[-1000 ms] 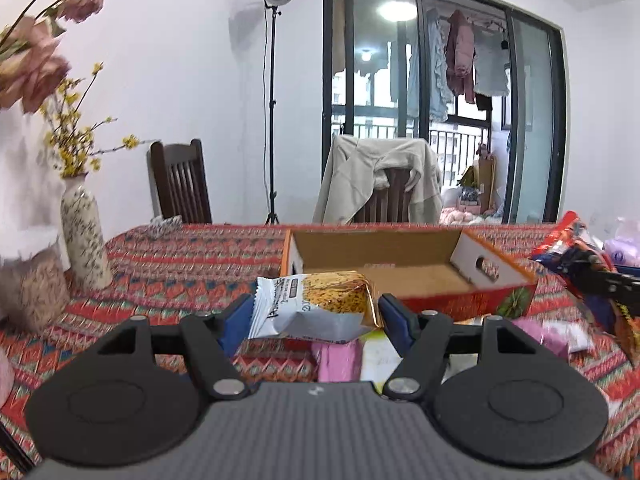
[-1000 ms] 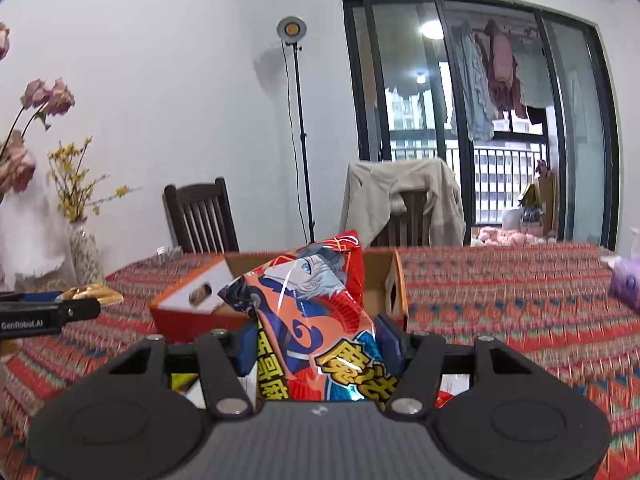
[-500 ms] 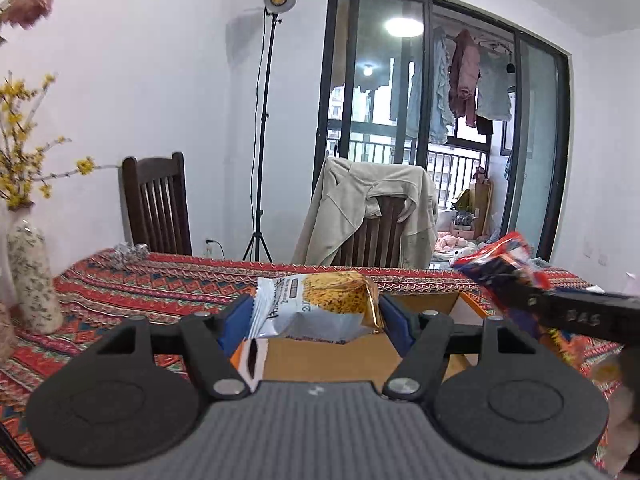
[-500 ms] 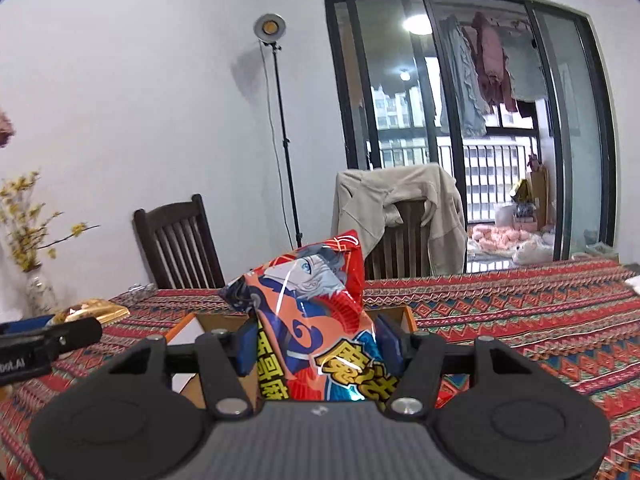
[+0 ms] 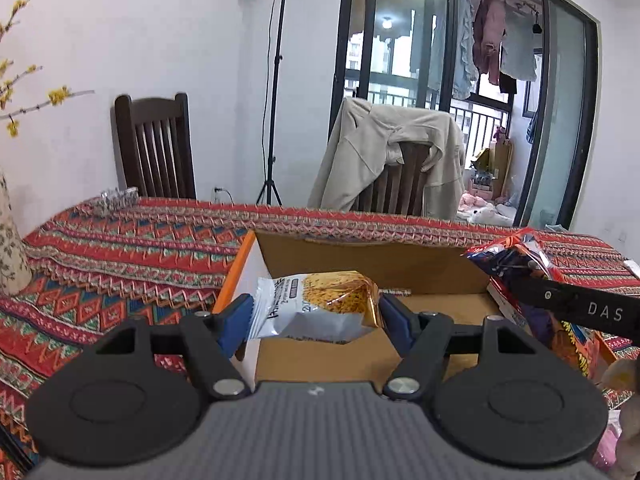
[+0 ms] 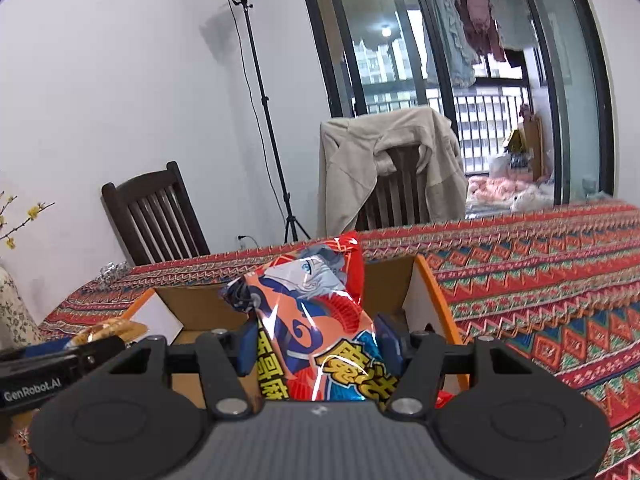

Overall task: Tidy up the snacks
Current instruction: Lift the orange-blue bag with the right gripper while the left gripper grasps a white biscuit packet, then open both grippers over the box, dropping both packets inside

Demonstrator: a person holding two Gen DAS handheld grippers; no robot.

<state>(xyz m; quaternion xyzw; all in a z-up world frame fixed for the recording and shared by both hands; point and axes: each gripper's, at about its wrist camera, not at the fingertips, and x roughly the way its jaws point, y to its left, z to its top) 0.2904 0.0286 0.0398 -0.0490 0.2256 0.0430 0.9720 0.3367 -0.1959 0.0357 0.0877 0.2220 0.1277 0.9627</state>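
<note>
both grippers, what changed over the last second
Both have carried their snacks forward over the open cardboard box. The left gripper stays shut on the white noodle packet, the right gripper on the red chip bag. Nothing released.

Both grippers, left (image 5: pixel 316 312) and right (image 6: pixel 316 346), are black with blue-padded jaws, silver screws and ribbed grey bodies.

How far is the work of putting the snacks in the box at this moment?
Done: nothing shows inside the cardboard box yet. In hand: the left gripper holds a white and gold snack packet above the box, and the right gripper holds a red snack bag above it. Left: release both into the box.
</note>
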